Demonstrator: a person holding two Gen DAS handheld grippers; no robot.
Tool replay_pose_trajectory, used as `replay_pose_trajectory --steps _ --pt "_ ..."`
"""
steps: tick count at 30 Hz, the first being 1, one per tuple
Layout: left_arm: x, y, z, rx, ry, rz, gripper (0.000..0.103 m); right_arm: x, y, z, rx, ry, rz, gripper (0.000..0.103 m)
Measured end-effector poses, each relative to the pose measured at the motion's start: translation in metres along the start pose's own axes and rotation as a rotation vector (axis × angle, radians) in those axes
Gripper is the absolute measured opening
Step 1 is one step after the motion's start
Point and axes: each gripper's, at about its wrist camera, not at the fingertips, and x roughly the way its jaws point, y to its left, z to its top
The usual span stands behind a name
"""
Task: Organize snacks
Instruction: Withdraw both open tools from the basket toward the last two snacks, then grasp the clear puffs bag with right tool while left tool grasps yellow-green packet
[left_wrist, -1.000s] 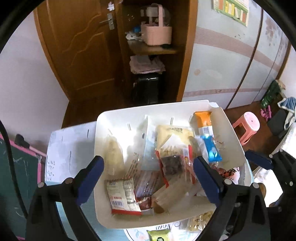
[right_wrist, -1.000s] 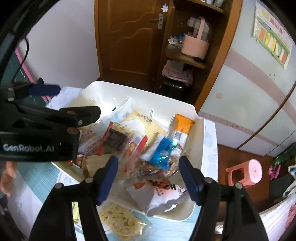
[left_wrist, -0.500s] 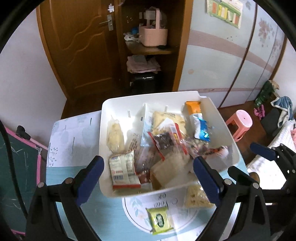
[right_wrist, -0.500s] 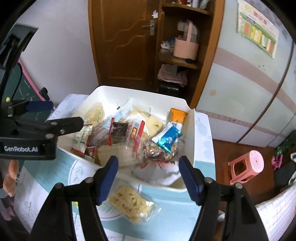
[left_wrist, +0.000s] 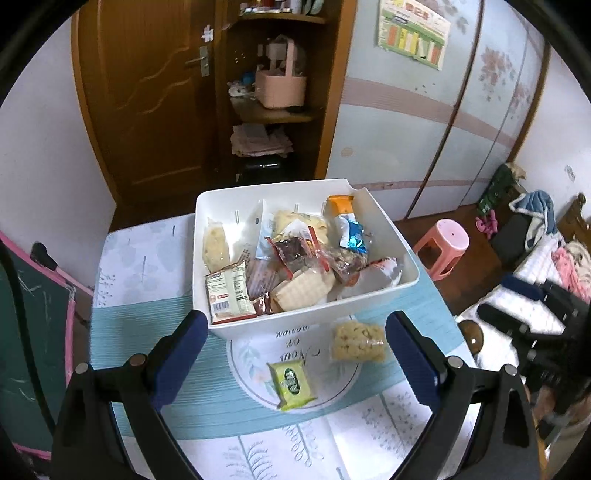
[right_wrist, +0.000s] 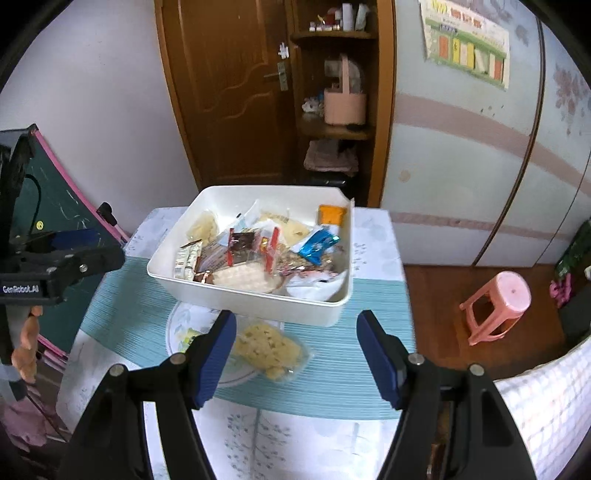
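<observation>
Snacks filled the white bin (left_wrist: 314, 312) on the table (left_wrist: 147, 325); two packets (left_wrist: 357, 345) lay just before it. Your left gripper (left_wrist: 293, 345) and right gripper (right_wrist: 297, 349) hung spread, holding nothing.

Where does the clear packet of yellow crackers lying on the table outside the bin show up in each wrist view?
Left wrist: cracker packet lies low and right of centre, just before the white bin.
Right wrist: cracker packet lies low and left of centre, beside the left fingertip.
Shared landmark: the pink stool.
</observation>
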Motion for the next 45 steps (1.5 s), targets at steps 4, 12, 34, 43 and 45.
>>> replay_pose_trajectory --steps 4,12,34,43,45 --pt "-0.008 -0.008 -0.01 0.036 -0.009 0.003 0.097 -0.01 -0.008 -0.003 -0.013 -0.009 -0.026 0.068" --pt "0.026 -0.016 -0.033 0.072 0.045 0.033 0.097 0.025 -0.014 -0.016 -0.037 0.061 -0.026 0.068" --pt "0.173 0.015 -0.099 -0.183 0.304 0.074 0.095 0.179 0.023 -0.053 -0.234 0.243 0.142 0.084" --pt "0.186 0.009 -0.113 -0.161 0.331 0.094 0.074 0.188 0.044 -0.06 -0.365 0.271 0.175 0.085" --pt "0.186 0.004 -0.114 -0.137 0.326 0.116 0.067 0.189 0.052 -0.066 -0.408 0.26 0.147 0.085"
